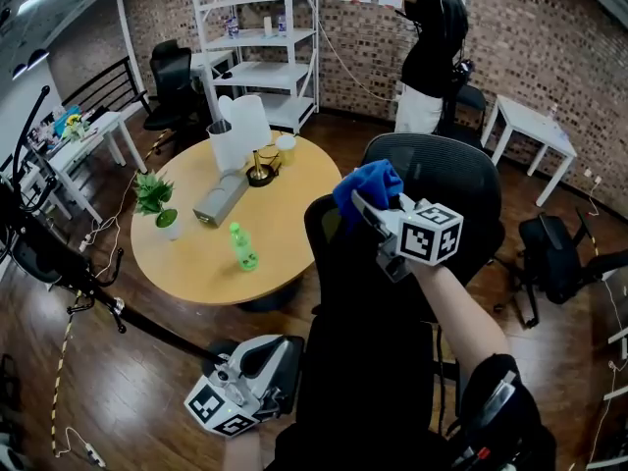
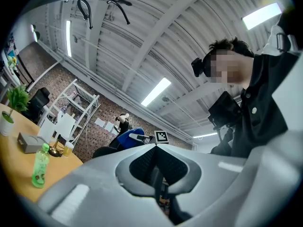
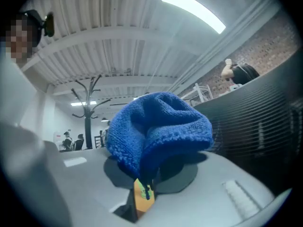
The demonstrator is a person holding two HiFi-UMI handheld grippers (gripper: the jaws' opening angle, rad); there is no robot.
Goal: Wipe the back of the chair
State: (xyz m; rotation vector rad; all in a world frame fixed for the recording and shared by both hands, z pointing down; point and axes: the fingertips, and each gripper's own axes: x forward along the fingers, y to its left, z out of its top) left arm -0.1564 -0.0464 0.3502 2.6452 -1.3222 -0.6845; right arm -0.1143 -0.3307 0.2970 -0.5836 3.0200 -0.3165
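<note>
A black mesh office chair [image 1: 446, 180] stands beside the round table, and its back fills the right side of the right gripper view [image 3: 267, 126]. My right gripper [image 1: 371, 209] is shut on a bunched blue cloth [image 1: 368, 186] and holds it at the upper left edge of the chair back. The cloth [image 3: 158, 126] bulges out of the jaws, with an orange tag at the pinch. I cannot tell whether it touches the mesh. My left gripper [image 1: 283, 356] hangs low by the floor with its jaws shut and empty [image 2: 155, 151], pointing up at the cloth [image 2: 129, 138].
The round wooden table [image 1: 294, 253] to the left carries a green bottle [image 1: 243, 248], a potted plant [image 1: 155, 199], a white jug [image 1: 240, 126] and a grey box. A person [image 1: 427, 47] stands at the brick wall. A white shelf [image 1: 260, 37], side tables and a black bag [image 1: 554, 258] stand around.
</note>
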